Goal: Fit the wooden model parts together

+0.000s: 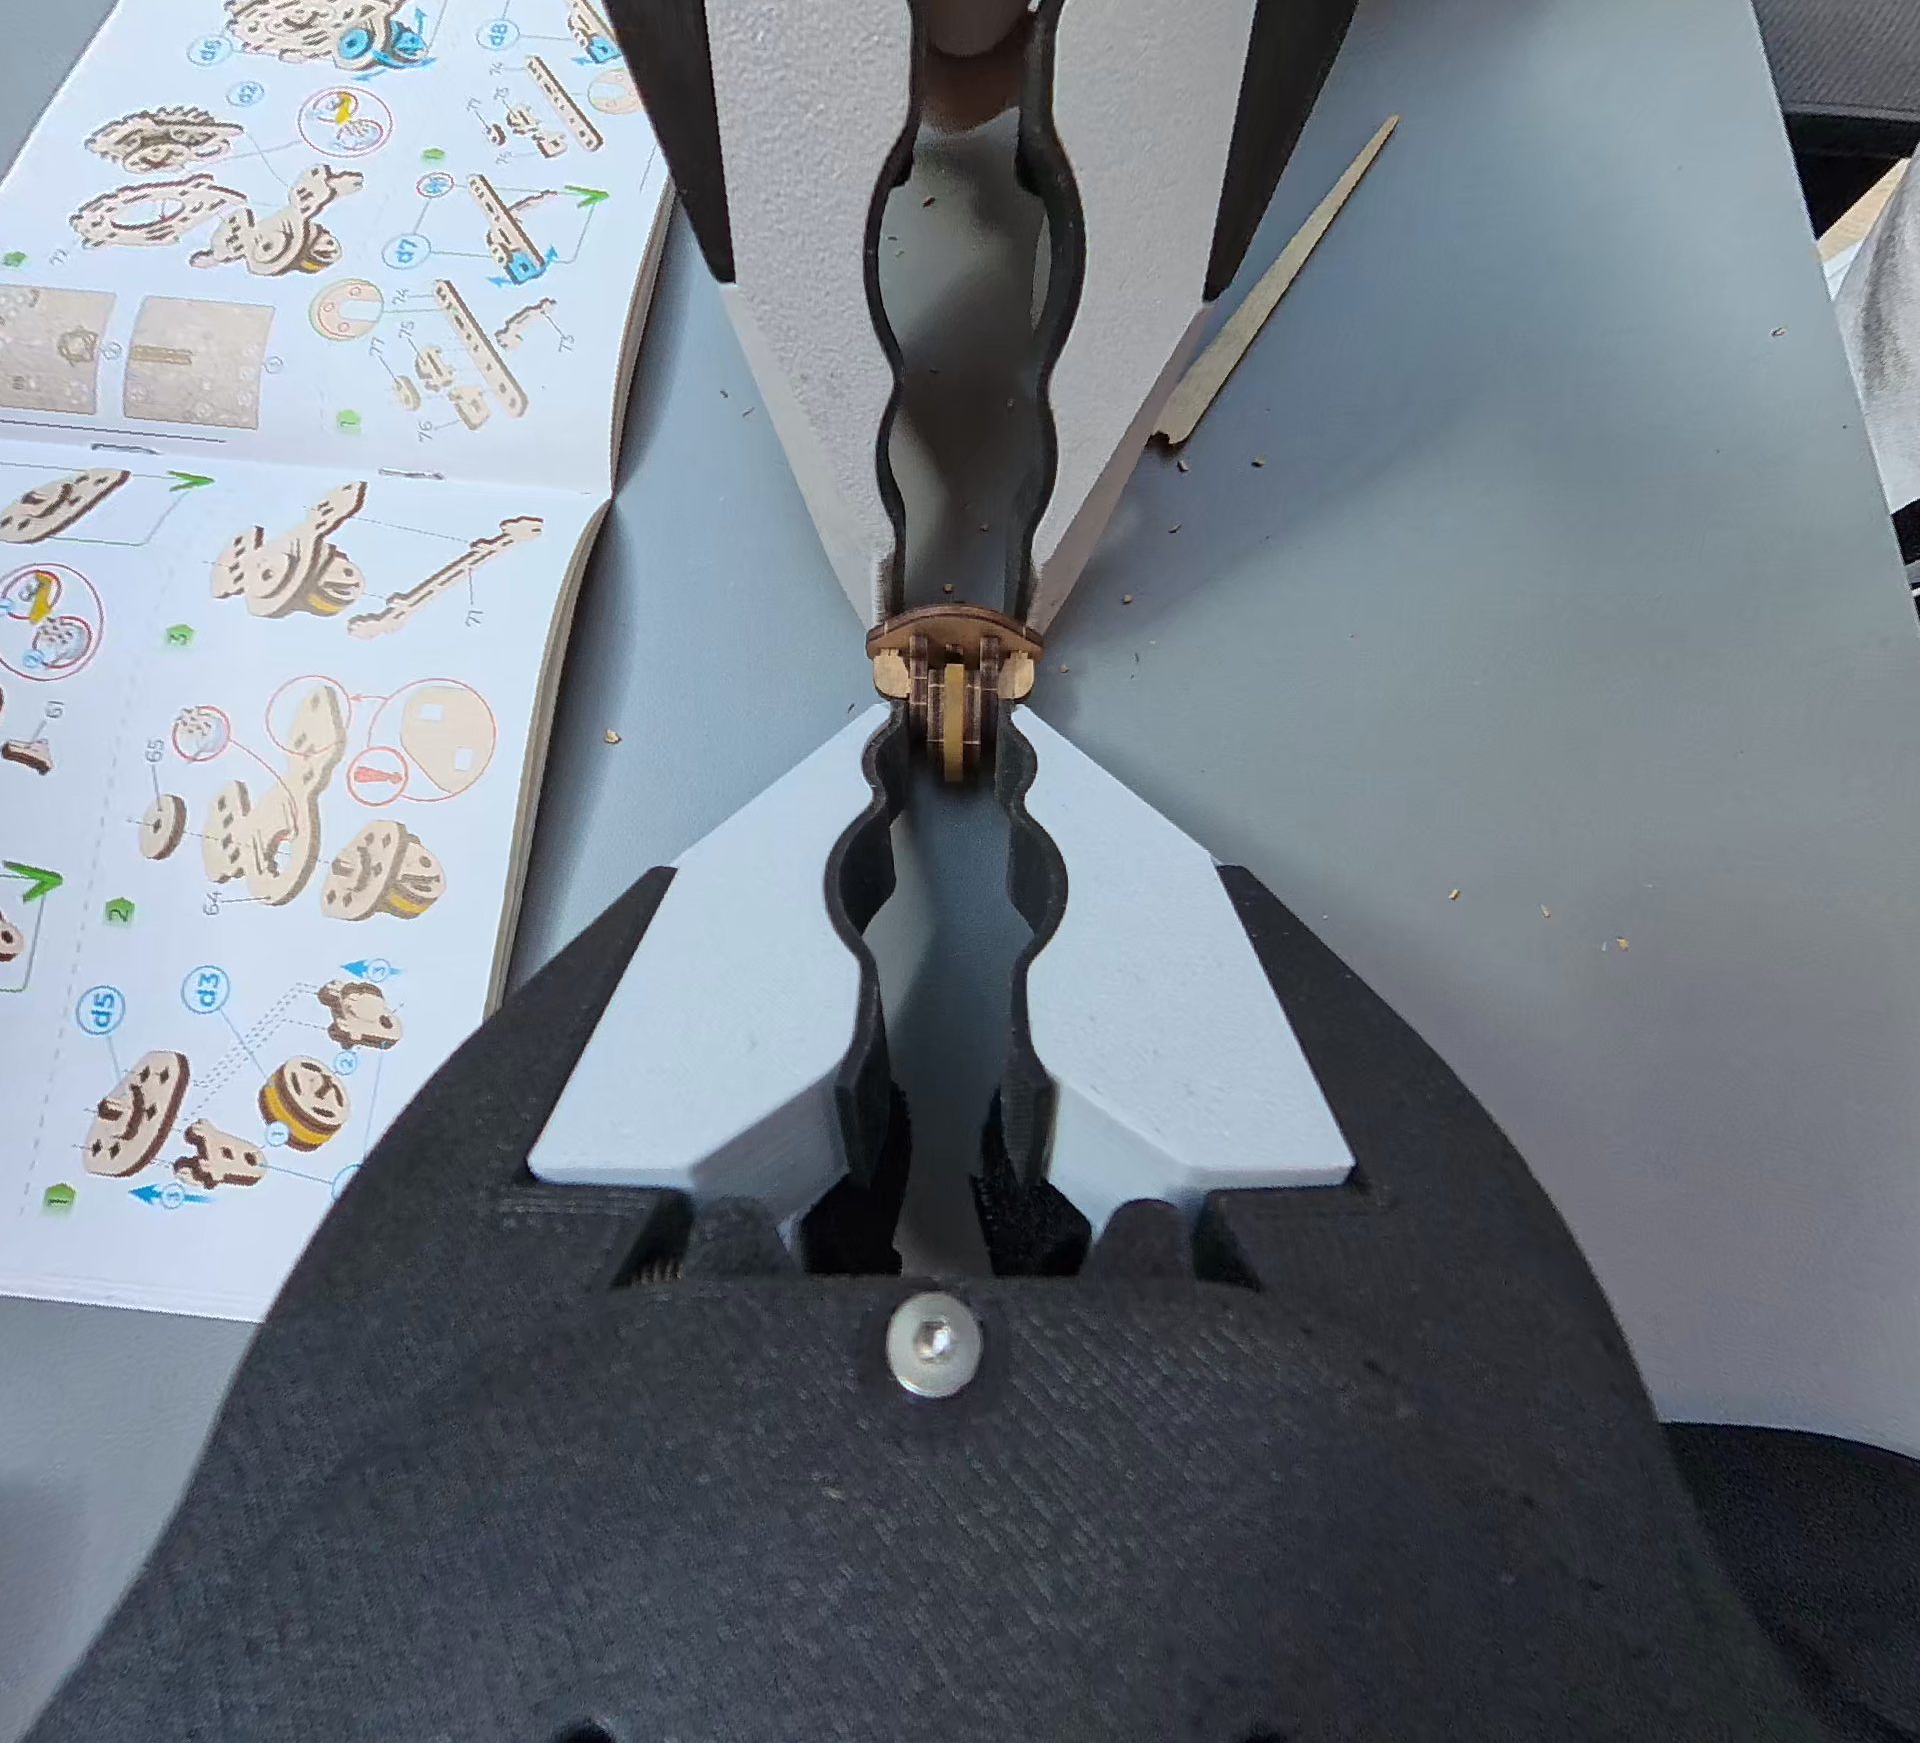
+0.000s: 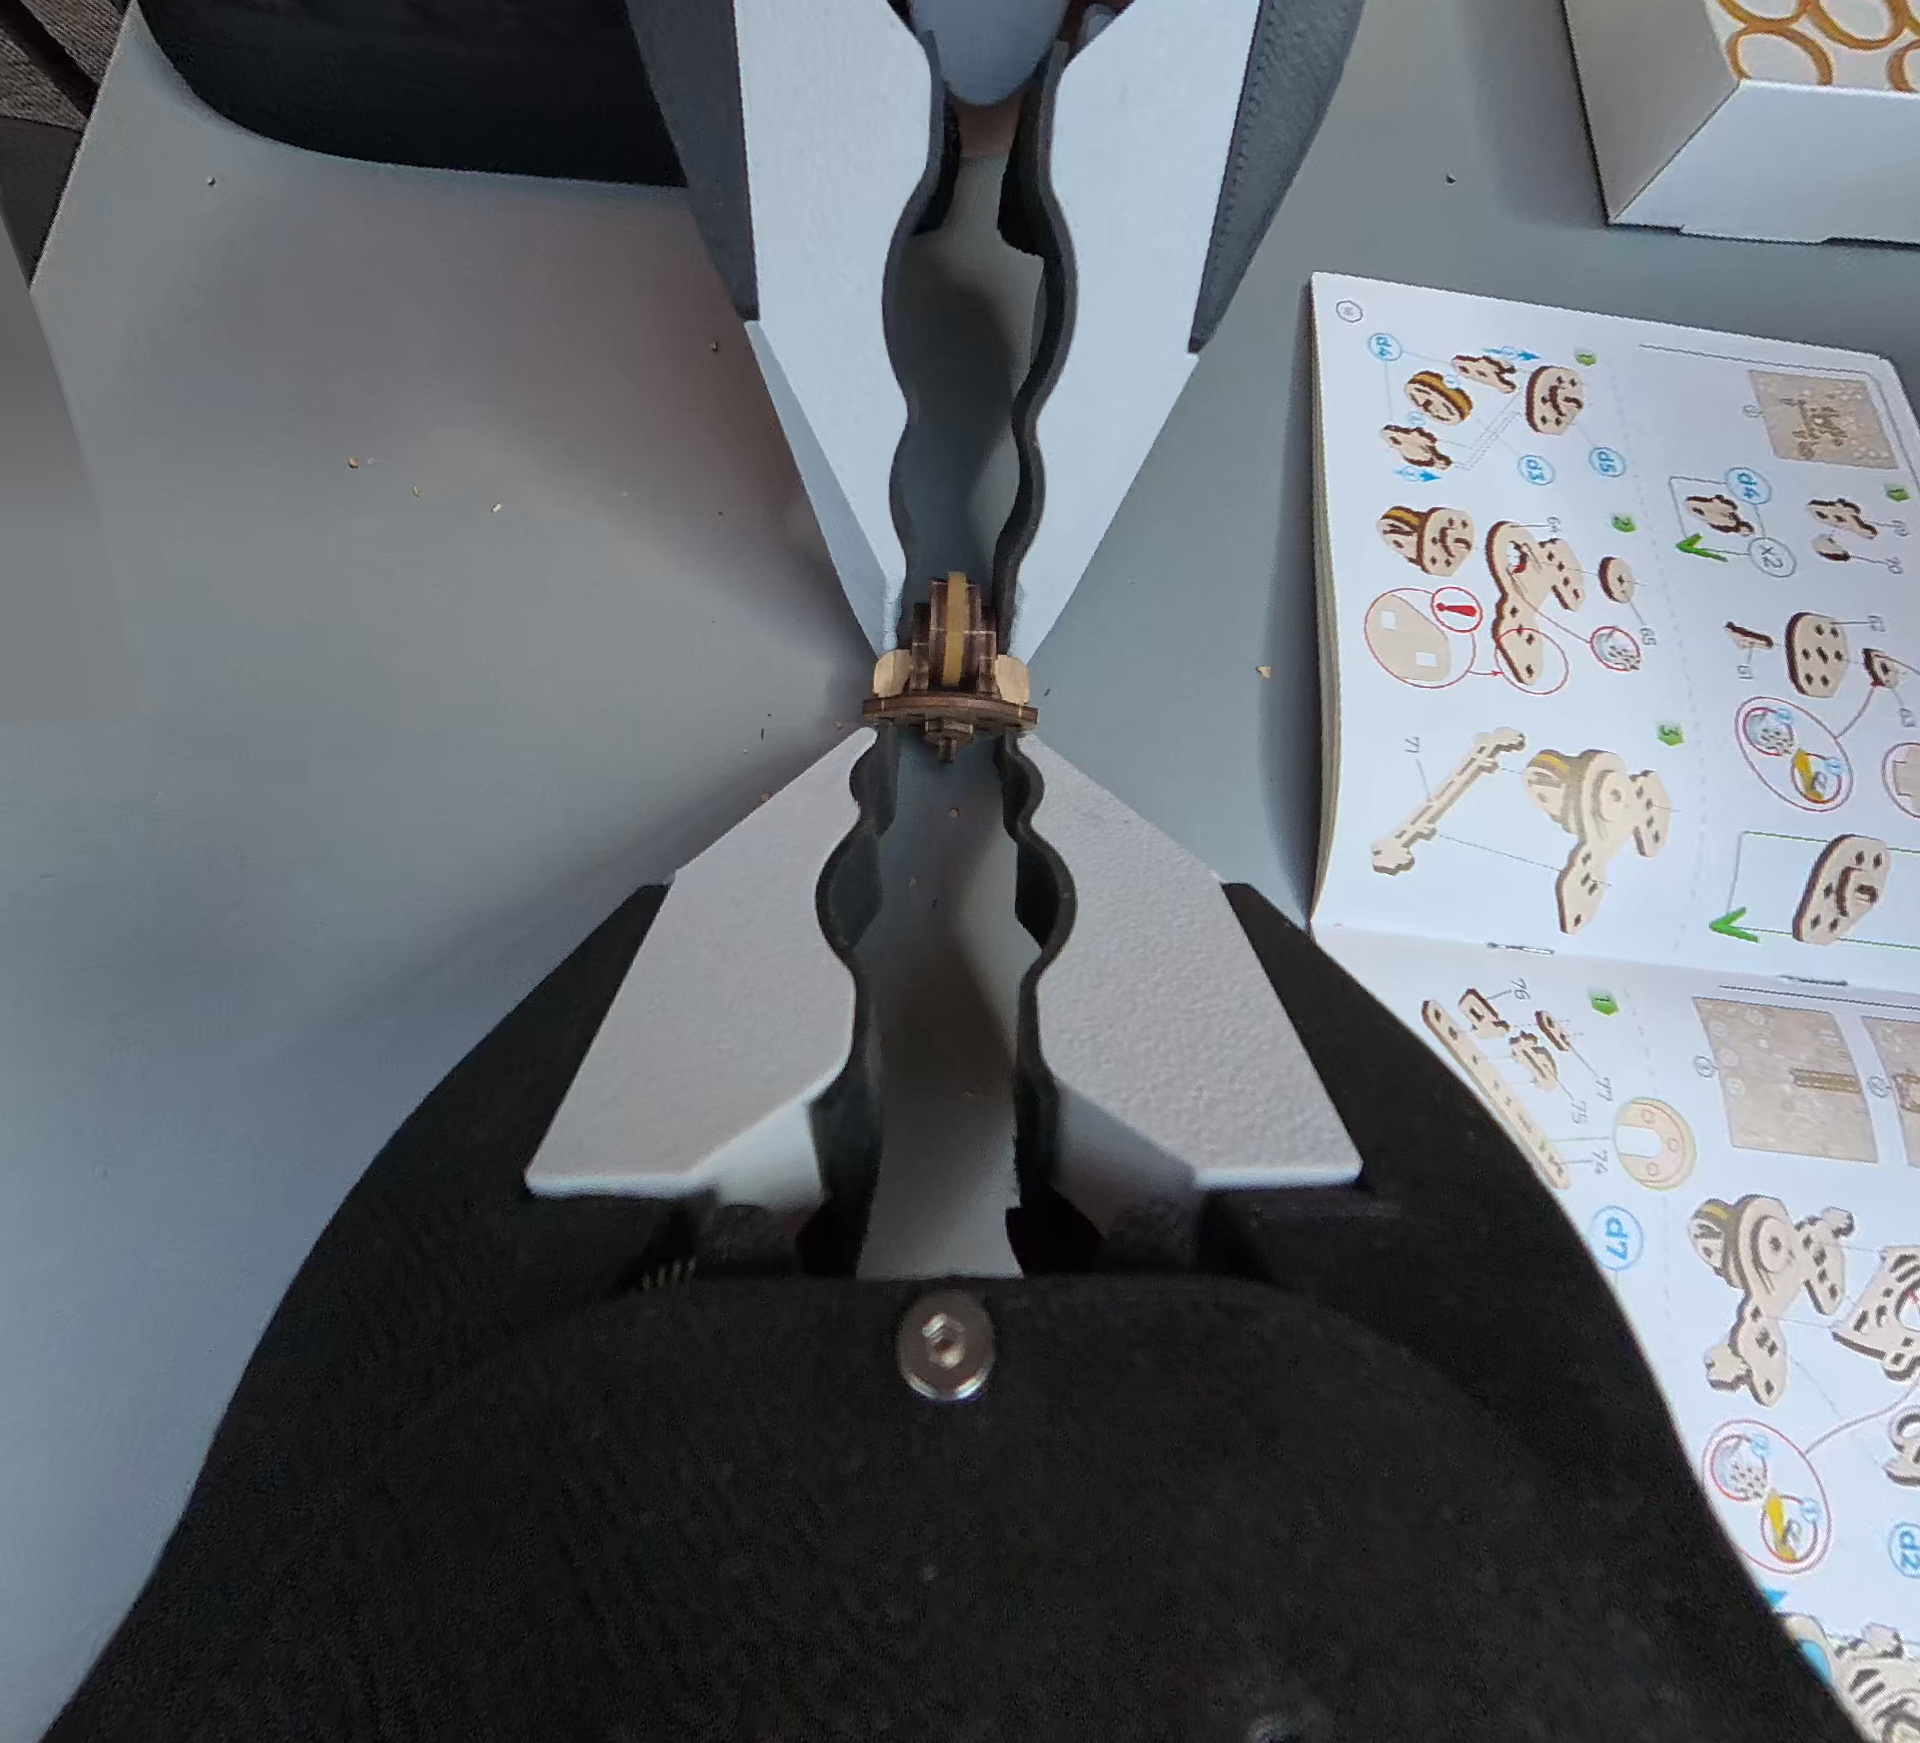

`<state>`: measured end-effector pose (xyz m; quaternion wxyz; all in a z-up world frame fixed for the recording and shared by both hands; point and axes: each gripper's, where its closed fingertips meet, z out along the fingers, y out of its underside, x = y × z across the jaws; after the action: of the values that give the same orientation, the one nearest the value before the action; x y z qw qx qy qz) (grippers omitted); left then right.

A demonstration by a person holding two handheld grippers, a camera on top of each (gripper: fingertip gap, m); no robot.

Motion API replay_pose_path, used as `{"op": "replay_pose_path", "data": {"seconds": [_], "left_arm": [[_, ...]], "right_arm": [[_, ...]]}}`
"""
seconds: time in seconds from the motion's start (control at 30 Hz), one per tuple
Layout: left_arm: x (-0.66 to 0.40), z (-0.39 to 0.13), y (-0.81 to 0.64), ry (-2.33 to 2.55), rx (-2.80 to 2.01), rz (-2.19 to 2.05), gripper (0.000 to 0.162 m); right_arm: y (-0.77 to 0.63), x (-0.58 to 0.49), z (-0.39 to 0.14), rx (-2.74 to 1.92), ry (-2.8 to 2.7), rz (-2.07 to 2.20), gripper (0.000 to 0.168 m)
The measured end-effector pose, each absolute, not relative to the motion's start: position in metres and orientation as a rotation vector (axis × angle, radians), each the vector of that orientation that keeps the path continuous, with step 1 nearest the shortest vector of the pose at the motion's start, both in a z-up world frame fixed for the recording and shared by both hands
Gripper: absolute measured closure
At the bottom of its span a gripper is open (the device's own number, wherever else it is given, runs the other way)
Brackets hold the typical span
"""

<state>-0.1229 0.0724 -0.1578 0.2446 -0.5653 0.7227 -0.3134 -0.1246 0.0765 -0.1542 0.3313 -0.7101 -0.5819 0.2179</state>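
My two grippers meet tip to tip above the grey table (image 1: 1455, 654). My left gripper (image 1: 951, 743) is shut on a small wooden wheel block (image 1: 949, 706) with a yellow band. My right gripper (image 1: 954, 613), coming from the far side, is shut on a flat round wooden plate (image 1: 951, 637). The wheel block stands against the plate's face with its side tabs touching it. In the right wrist view my right gripper (image 2: 948, 748) grips the plate (image 2: 948, 709) by its edges, and the wheel block (image 2: 948, 649) sits in my left gripper (image 2: 948, 607) beyond.
An open instruction booklet (image 1: 291, 550) lies on the table to my left; it is on the right in the right wrist view (image 2: 1610, 758). A thin wooden stick (image 1: 1278, 280) lies beyond. A white box with gold rings (image 2: 1766, 31) stands at the back. Wood crumbs dot the table. Left and right tips are no more than a few centimetres apart.
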Motion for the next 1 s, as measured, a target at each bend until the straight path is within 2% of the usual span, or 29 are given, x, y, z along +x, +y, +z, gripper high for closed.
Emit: {"op": "replay_pose_path", "data": {"seconds": [0.83, 1.0], "left_arm": [[-0.121, -0.158, 0.077, 1.964, -1.519, -0.814, 0.148], [-0.121, -0.148, 0.078, 1.911, -1.538, -0.902, 0.148]], "right_arm": [[0.074, -0.119, -0.154, -1.825, -1.604, 0.569, 0.155], [0.076, -0.119, -0.141, -1.727, -1.568, 0.592, 0.155]]}}
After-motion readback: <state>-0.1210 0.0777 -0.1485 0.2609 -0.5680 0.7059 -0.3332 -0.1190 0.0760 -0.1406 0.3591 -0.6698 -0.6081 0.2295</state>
